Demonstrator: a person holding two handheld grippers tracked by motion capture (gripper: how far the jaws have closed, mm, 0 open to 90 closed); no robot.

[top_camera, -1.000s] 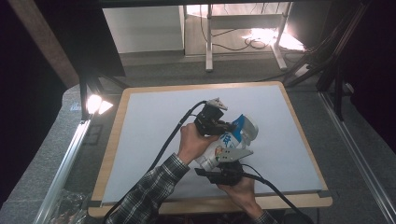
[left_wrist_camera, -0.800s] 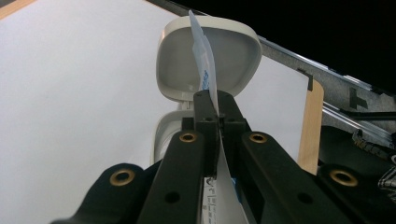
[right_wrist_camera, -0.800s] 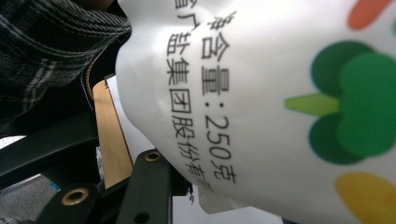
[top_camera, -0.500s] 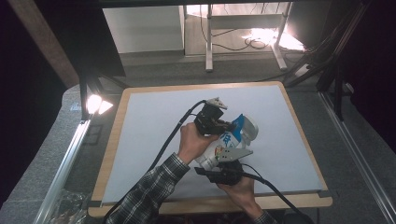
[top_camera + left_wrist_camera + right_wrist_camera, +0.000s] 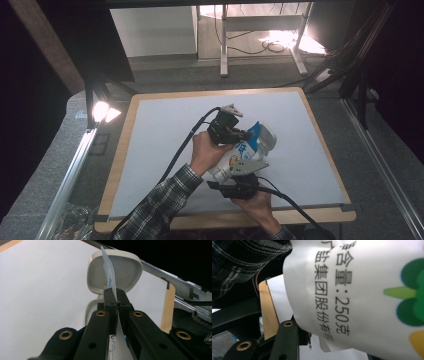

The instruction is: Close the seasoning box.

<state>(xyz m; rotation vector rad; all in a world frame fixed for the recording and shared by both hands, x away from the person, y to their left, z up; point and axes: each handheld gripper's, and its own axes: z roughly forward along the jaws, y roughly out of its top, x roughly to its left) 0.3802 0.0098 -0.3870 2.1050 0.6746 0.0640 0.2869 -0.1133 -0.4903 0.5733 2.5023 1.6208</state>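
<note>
While both forearms reach in from the near edge of the table (image 5: pixel 150 165), the left hand (image 5: pixel 206 151) lifts its left hand-held gripper (image 5: pixel 241 134) over the middle of the white surface, its jaws pointing toward the right side. The right hand (image 5: pixel 256 200) sits lower and nearer the person, with the right hand-held gripper (image 5: pixel 240 186) aimed upward beneath the pouch (image 5: pixel 239 156).

There is one pouch, white with blue and green print (black characters and "250" read on it in the right gripper view), and one pale rounded container (image 5: pixel 266 137) at its far end. Two hand-held grippers work on them. The left gripper's jaws are pressed together on the thin top edge of the pouch (image 5: pixel 110 277), which stands up between them in the left gripper view, with the container (image 5: pixel 122 270) just behind. The right gripper's black jaw lies against the pouch's lower corner (image 5: pixel 329 345); whether it pinches it, I cannot tell.

The pouch is held off the table, above its centre-right. The white surface lies bare on every side of the hands, widest to the left and at the far side. A wooden rim borders the table.
</note>
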